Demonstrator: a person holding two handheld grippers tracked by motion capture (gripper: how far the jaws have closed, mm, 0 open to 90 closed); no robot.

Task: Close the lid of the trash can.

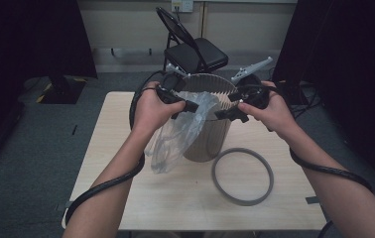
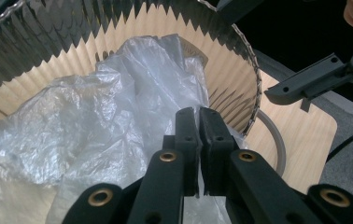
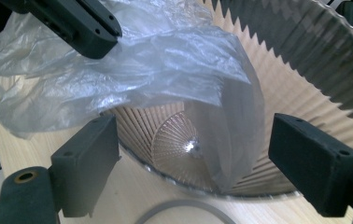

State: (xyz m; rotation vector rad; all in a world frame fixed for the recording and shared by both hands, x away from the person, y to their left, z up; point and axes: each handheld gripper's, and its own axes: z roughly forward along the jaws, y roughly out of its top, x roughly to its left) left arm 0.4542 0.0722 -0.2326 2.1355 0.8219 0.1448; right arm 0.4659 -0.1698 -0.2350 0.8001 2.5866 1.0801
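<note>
bag drapes over the bin rim; we see left tool clamped on it, right tool apart.

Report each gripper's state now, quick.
Left gripper: shut on the clear crinkled plastic bag at the rim of the ribbed cylindrical bin.
Right gripper: open, holding nothing, jaws wide over the bin's mouth.
</note>
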